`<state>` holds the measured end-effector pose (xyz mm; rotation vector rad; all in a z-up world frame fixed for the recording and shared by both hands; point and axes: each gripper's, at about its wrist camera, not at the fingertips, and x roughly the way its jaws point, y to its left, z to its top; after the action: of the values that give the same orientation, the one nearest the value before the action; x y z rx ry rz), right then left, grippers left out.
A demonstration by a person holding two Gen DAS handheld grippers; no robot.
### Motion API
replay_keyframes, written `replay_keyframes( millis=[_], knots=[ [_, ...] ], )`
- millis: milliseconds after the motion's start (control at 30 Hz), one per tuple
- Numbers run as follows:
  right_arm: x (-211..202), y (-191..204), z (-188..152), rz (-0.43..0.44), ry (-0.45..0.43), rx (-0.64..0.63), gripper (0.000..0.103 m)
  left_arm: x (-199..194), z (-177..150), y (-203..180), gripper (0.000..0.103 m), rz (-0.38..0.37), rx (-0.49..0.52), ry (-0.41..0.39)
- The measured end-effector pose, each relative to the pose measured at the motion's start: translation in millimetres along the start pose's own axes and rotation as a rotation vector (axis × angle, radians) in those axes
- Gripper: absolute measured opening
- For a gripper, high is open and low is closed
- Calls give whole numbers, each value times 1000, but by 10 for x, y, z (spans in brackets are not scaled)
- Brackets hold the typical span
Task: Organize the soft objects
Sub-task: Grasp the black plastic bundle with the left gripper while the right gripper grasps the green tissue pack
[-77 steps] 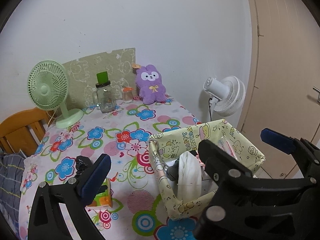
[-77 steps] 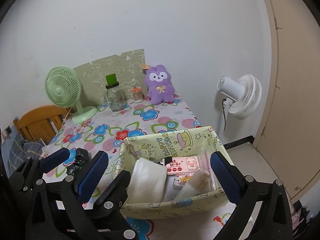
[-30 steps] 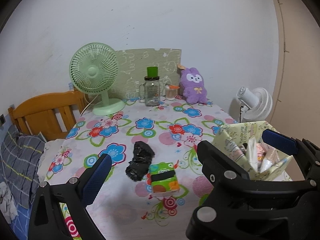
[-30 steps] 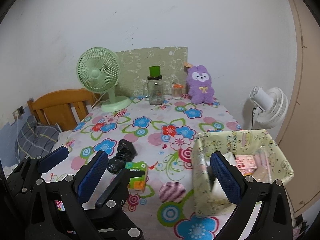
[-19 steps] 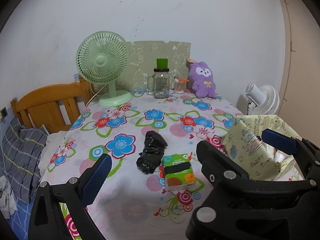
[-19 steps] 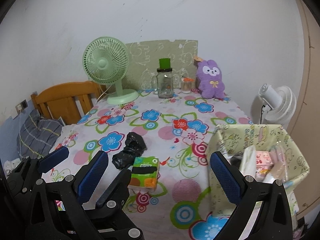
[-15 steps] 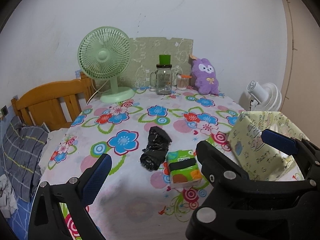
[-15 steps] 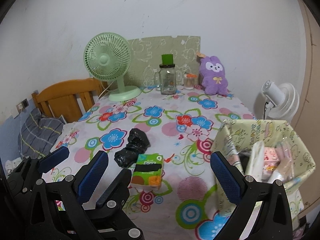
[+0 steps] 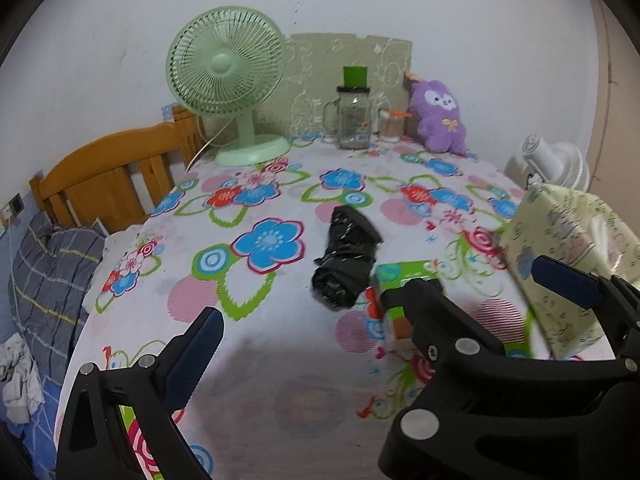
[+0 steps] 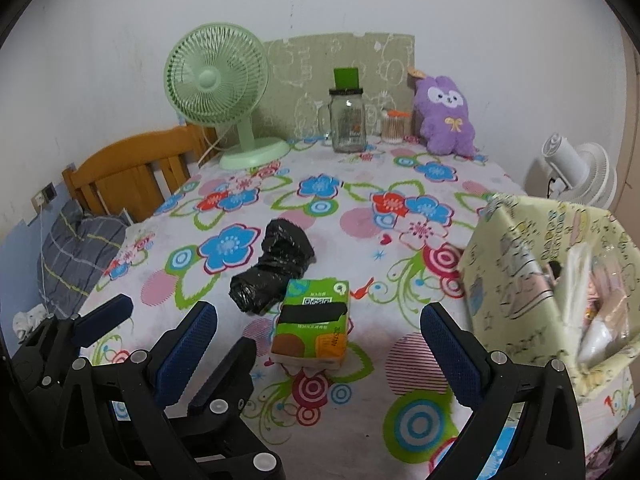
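So the soft stuff left out on the table (image 10: 360,184) is a green tissue pack (image 10: 313,322) (image 9: 400,280) and a black plastic bag roll (image 10: 274,266) (image 9: 347,258). The tissue pack is a squishy rectangular block in glossy wrap, green on top with a black band across the middle and brown and orange patches at the near end. The bag roll is crinkly, shiny and loosely rolled into a lumpy tube, lying touching the pack's far left corner. Both sit around the middle of the flowery tablecloth.

Off at the right edge is the fabric bin (image 10: 536,280) (image 9: 560,248), pale yellow with cartoon prints and floppy walls, with some white and pink packets in it, a bit blurred.

The left gripper (image 9: 380,308) is spread wide and holding nothing, low over the near part of the table. The right gripper (image 10: 320,344) is spread wide too, empty, with the tissue pack showing between its blue ribbed pads (image 10: 452,356).

At the back: a mint green fan (image 10: 218,80), a glass jar (image 10: 348,120) and a purple plush bunny (image 10: 444,116).
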<state>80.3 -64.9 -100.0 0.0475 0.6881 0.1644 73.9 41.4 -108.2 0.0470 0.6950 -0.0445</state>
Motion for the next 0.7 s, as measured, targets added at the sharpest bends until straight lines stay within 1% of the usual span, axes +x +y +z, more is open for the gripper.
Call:
replay_keyframes(
  millis=[100,267,400,500,600,700],
  knots=[
    [101,28,-19,4,18,-2,102,79,-30,43,101,10,-7,23],
    [257,67,-41,9,51,-2,100,198,-55,85,96,18,-9,52],
    [351,78,-57,7,67,0,98,284,-71,101,93,15,-4,74],
    [417,86,-63,2,79,1,95,328,-75,108,90,4,-2,86],
    [488,98,-65,-3,97,-1,88,368,-75,107,86,-6,1,101],
    [548,109,-67,-4,115,-7,79,417,-83,105,84,-15,4,121]
  ],
)
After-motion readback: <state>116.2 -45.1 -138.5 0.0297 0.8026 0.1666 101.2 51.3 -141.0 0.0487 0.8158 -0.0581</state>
